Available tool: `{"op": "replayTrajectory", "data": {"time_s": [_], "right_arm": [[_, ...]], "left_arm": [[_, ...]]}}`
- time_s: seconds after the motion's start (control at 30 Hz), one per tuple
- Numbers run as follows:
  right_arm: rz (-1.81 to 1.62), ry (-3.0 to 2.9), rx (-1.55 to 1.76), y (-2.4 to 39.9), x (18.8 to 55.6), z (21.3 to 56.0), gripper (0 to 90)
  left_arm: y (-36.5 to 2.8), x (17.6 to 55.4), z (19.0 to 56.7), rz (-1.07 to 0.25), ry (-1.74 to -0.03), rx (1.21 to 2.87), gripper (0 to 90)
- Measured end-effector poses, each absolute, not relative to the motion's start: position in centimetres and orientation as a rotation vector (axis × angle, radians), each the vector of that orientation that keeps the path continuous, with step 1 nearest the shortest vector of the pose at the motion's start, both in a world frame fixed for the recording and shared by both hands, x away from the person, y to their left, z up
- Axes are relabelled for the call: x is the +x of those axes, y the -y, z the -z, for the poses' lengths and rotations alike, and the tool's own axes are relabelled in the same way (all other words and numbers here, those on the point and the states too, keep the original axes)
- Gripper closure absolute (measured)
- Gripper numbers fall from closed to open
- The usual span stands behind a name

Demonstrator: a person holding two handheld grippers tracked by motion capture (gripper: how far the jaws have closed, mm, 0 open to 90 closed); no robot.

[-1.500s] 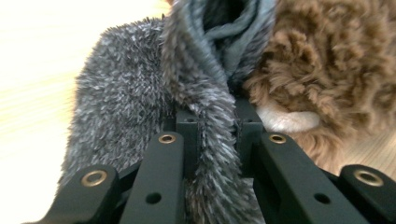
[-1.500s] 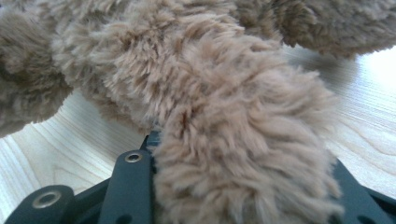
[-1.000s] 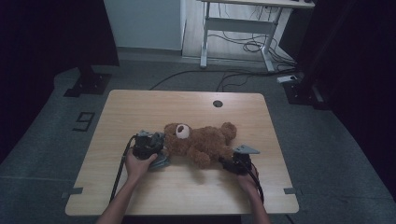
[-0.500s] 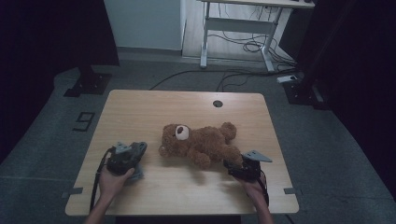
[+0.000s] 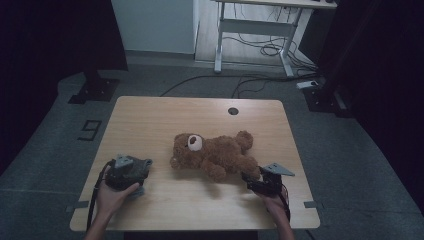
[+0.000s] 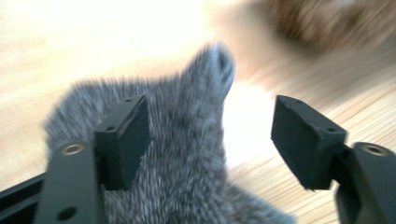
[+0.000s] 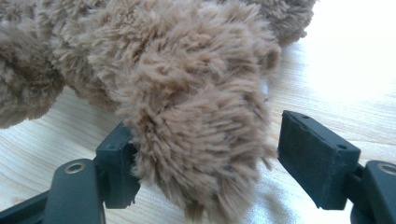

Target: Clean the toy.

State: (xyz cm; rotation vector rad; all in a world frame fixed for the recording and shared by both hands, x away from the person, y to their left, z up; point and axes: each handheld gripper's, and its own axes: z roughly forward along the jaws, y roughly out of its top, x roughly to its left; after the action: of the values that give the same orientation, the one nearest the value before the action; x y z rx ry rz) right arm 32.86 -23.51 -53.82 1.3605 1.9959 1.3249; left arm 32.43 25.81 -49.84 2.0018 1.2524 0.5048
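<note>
A brown teddy bear (image 5: 215, 152) lies on its side in the middle of the wooden table (image 5: 150, 115), head to the left. My left gripper (image 5: 131, 170) is left of the head and apart from it. Its jaws stand open over a grey furry piece (image 6: 187, 154), which touches the left-hand jaw in the left gripper view; the bear (image 6: 327, 23) is blurred at the top right there. My right gripper (image 5: 252, 181) is at the bear's lower leg. In the right gripper view its open jaws straddle the furry brown paw (image 7: 201, 116), with a gap on the right side.
A round cable hole (image 5: 233, 111) sits near the table's far edge. Behind the table stand a white desk frame (image 5: 255, 30) with cables on the floor and a black stand base (image 5: 95, 90). A "9" mark (image 5: 90, 129) is on the floor at the left.
My left gripper has pulled away from the bear's head, leftwards and towards the near edge. My right gripper has shifted slightly right and nearer, staying at the leg.
</note>
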Motion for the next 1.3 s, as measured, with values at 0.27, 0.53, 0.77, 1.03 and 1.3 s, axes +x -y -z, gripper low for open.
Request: {"op": "replayTrajectory", "data": {"time_s": [0.27,0.53,0.77,1.03,1.3], "right_arm": [[-1.335,-1.995,1.341,23.5,32.7,53.6,26.1],[-1.356,-1.995,1.321,23.5,32.5,53.5,26.1],[-1.373,-1.990,1.310,23.8,32.2,53.5,26.1],[-1.328,-2.047,1.306,24.2,30.6,54.5,26.1],[-1.289,-2.089,1.280,24.2,29.9,54.9,26.1]], "left_arm": [[-25.1,31.6,46.5,-0.533,-1.140,1.959,19.6],[-21.8,30.2,47.2,-0.491,-1.067,1.974,22.6],[-18.6,29.9,49.3,-0.449,-1.031,2.037,24.3],[-17.4,29.4,52.4,-0.367,-1.051,2.109,26.0],[-18.0,28.9,53.4,-0.342,-1.074,2.102,26.7]]}}
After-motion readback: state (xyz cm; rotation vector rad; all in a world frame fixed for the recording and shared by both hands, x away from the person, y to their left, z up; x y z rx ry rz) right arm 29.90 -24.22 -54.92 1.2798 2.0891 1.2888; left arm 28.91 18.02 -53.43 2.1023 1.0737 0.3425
